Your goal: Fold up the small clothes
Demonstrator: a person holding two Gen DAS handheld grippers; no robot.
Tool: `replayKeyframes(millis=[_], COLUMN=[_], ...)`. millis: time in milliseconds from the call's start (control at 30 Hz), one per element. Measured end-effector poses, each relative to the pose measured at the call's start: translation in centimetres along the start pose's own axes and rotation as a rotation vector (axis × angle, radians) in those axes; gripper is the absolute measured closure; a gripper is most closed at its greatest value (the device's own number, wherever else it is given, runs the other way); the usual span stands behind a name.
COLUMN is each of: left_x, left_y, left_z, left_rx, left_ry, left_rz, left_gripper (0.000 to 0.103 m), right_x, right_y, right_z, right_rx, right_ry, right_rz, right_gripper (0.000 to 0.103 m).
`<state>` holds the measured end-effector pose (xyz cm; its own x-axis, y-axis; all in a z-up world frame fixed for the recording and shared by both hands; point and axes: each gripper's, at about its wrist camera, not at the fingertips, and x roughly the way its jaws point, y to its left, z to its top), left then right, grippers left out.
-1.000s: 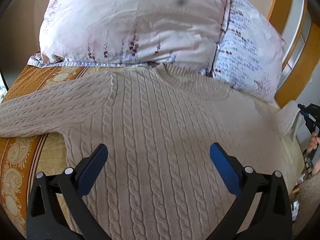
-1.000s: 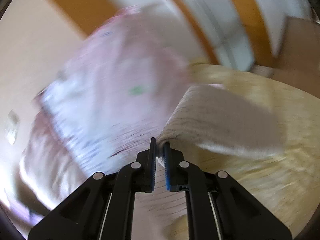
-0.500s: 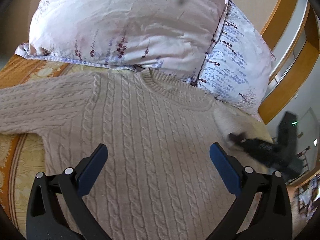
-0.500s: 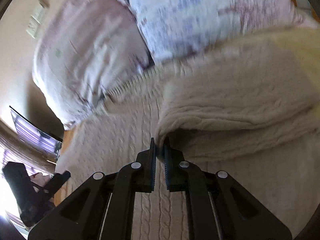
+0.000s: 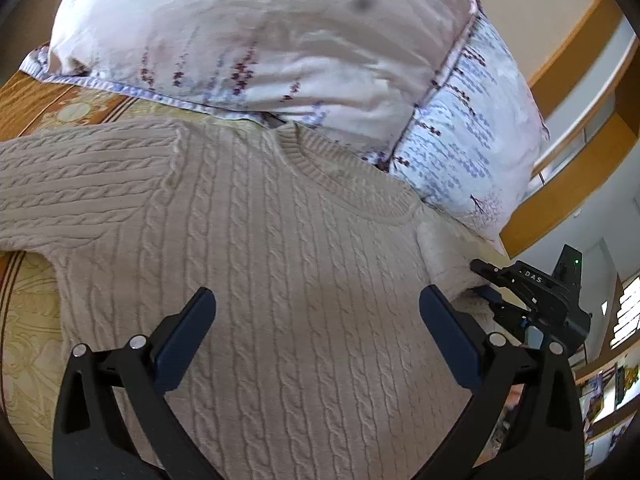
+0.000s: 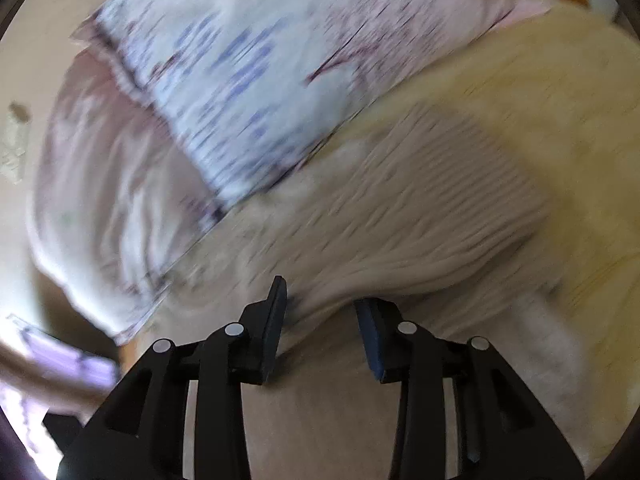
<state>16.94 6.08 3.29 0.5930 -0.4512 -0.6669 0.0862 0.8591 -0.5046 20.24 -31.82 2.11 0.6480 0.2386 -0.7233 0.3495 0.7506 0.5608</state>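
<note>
A bed with a gold patterned cover (image 5: 28, 344) carries a cream cable-knit sweater (image 5: 280, 280) spread flat; two floral pillows (image 5: 248, 36) lie at twelve o'clock, touching its collar.

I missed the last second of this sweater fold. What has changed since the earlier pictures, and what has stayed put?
The right gripper carried the sweater's sleeve inward over the body, and its jaws have just been opening, letting the sleeve go; the knit now lies loose between them. The left gripper stayed wide open above the sweater, holding nothing. The other sleeve is still spread out, and the pillows have not moved.
</note>
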Motion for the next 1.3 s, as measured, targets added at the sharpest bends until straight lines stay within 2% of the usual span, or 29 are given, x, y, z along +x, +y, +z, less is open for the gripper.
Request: replayKeyframes(millis=[33,100,167,200,267,300,367,400,433,500,600,733,767,867,967,1033,1067,1100,1133,1200,1300], left_x=[-0.1,-0.3,-0.4,-0.4,-0.4,-0.3,0.0,0.1,0.4,0.7,1.5,2.5,2.8,3.7,4.6,5.5,6.0,6.4,6.7,6.4,5.4], left_y=[0.3,1.1,1.8,2.2,2.8,3.0,3.5,3.7,3.9,4.2,4.6,5.0,5.0,4.8,4.7,4.7,4.6,4.5,4.2,3.6,3.2], left_z=[0.1,0.4,0.5,0.7,0.7,0.8,0.8,0.8,0.7,0.8,1.0,1.7,1.9,2.5,3.1,3.5,3.7,4.0,4.3,5.3,6.3], left_rx=[-0.011,-0.044,-0.078,-0.101,-0.136,-0.155,-0.192,-0.207,-0.225,-0.249,-0.285,-0.332,-0.336,-0.33,-0.316,-0.314,-0.303,-0.284,-0.259,-0.189,-0.125], left_ry=[-0.001,-0.002,-0.001,0.003,0.005,0.009,0.022,0.031,0.043,0.056,0.078,0.1,0.105,0.116,0.124,0.142,0.15,0.153,0.15,0.112,0.063], left_rz=[-0.002,-0.014,-0.033,-0.045,-0.063,-0.072,-0.089,-0.096,-0.104,-0.108,-0.115,-0.125,-0.125,-0.107,-0.099,-0.107,-0.094,-0.079,-0.064,-0.041,-0.023], left_gripper=[0.002,0.003,0.005,0.005,0.006,0.006,0.008,0.01,0.011,0.014,0.022,0.033,0.035,0.047,0.066,0.084,0.089,0.094,0.095,0.095,0.095], right_x=[-0.1,-0.5,-0.7,-0.8,0.1,1.2,3.4,4.0,4.4,4.5,3.3,1.0,0.3,-0.1,0.1,-0.2,-0.2,0.2,0.3,0.7,-0.6], right_y=[0.3,1.6,3.9,6.1,9.2,11.5,14.1,14.3,14.3,12.9,9.1,2.1,-0.7,-6.0,-8.4,-8.9,-9.1,-9.2,-9.6,-9.2,-8.3], right_z=[0.3,0.5,-0.1,-0.9,-2.6,-4.1,-7.1,-8.1,-8.7,-9.2,-8.4,-6.1,-5.5,-4.1,-2.9,-2.3,-1.9,-1.5,-1.2,-1.3,-2.2], right_rx=[-0.015,-0.069,-0.15,-0.218,-0.324,-0.417,-0.526,-0.547,-0.554,-0.516,-0.395,-0.144,-0.035,0.186,0.313,0.333,0.34,0.341,0.338,0.335,0.267], right_ry=[-0.029,-0.079,-0.114,-0.116,-0.061,0.032,0.191,0.23,0.259,0.287,0.271,0.175,0.142,0.067,-0.011,-0.062,-0.094,-0.109,-0.111,-0.122,-0.195], right_rz=[-0.031,-0.058,-0.017,0.053,0.174,0.246,0.285,0.283,0.286,0.297,0.281,0.237,0.225,0.204,0.206,0.194,0.185,0.175,0.169,0.171,0.141], right_gripper=[0.082,0.091,0.094,0.094,0.094,0.093,0.083,0.068,0.06,0.057,0.057,0.057,0.057,0.057,0.059,0.059,0.06,0.074,0.092,0.094,0.095])
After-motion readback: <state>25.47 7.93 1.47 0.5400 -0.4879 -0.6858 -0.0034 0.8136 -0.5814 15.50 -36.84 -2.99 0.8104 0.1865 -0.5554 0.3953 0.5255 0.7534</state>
